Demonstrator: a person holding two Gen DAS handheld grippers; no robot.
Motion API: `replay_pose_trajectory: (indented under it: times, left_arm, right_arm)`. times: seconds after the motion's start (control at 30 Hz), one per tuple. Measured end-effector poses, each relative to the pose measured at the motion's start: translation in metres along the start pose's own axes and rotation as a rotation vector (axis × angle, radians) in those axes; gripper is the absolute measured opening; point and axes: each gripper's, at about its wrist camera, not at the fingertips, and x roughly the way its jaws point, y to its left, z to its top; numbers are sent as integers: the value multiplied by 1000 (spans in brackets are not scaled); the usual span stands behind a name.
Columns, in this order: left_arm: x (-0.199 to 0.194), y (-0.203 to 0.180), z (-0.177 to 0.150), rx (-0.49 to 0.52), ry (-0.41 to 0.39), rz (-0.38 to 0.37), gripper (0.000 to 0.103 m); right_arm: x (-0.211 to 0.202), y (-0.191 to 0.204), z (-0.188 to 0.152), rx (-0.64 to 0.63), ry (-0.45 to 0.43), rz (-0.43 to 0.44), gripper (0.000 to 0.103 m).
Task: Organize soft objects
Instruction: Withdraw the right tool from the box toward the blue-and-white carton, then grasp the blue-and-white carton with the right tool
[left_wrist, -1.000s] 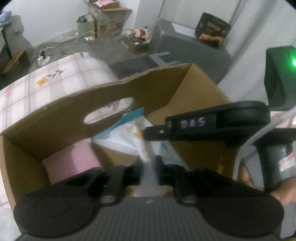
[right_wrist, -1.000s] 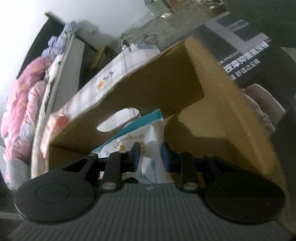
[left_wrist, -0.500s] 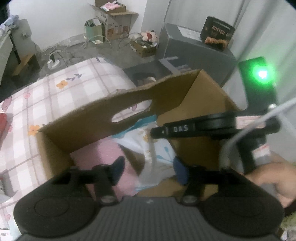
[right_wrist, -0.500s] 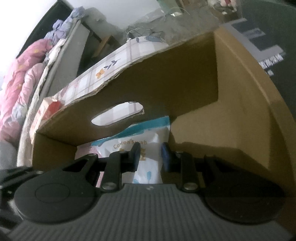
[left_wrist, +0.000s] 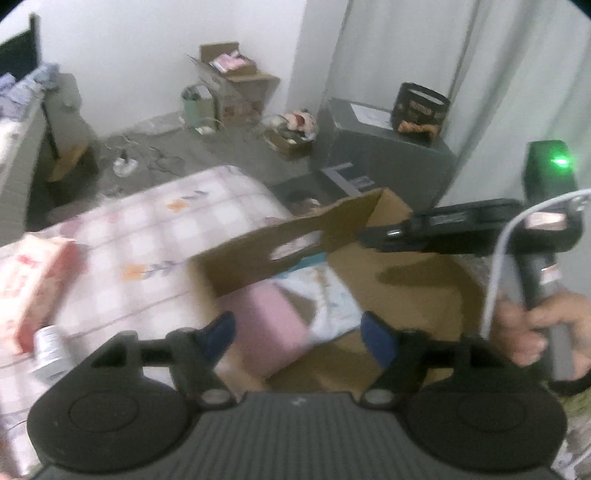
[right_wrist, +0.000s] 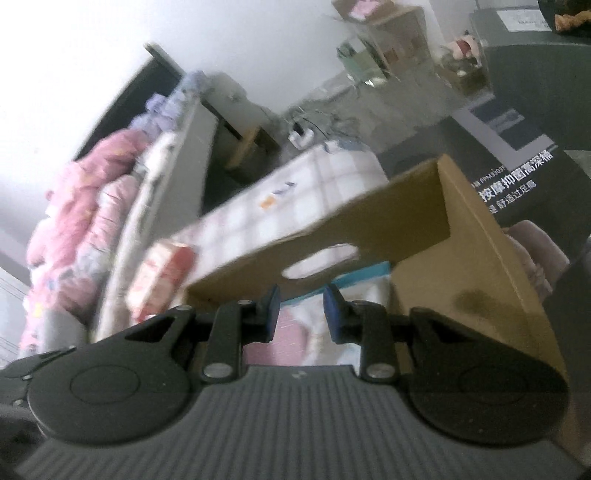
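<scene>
A: Fig. 1. Where are the soft things, and how do they look?

B: In the box (left_wrist: 369, 221) on the bed (left_wrist: 155, 221): a pink pack (left_wrist: 273, 325) at left, a white printed pouch (left_wrist: 332, 295) with a teal edge just right of it. A red-and-white pack (left_wrist: 33, 284) lies on the bed, left of the box.

A: Handling?

B: Probably light, squashy, slick film; pinch a short edge or corner.

A: Tongs?

B: Left tongs (left_wrist: 299, 334) have just been opening, spread and empty above the box; right tongs (right_wrist: 301, 308) narrowly parted, pinching nothing.

Black two-finger grippers, blue pads (left_wrist: 221, 328), silver screws; right gripper (left_wrist: 380, 236) handle: green light, white cable.
</scene>
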Motion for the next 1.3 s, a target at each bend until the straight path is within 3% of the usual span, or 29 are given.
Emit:
replay_pose_trajectory:
  times: [0.17, 0.3, 0.57, 0.77, 0.97, 1.3]
  left_arm:
    - [-55, 36, -31, -44, -52, 70, 79]
    - [-94, 73, -64, -122, -84, 130, 79]
    - [-148, 134, -140, -261, -128, 212, 79]
    - [-160, 162, -193, -338, -133, 196, 79]
    - [-138, 163, -206, -286, -134, 160, 69]
    - [-73, 176, -184, -230, -39, 115, 45]
  right_arm:
    - [-52, 21, -22, 8, -40, 110, 26]
    - [-65, 52, -37, -18, -42, 187, 26]
    - [-58, 101, -59, -117, 28, 297, 26]
    - [-32, 128, -80, -148, 144, 352, 26]
    - [19, 154, -101, -164, 299, 308, 26]
    - [108, 163, -112, -175, 455, 80, 26]
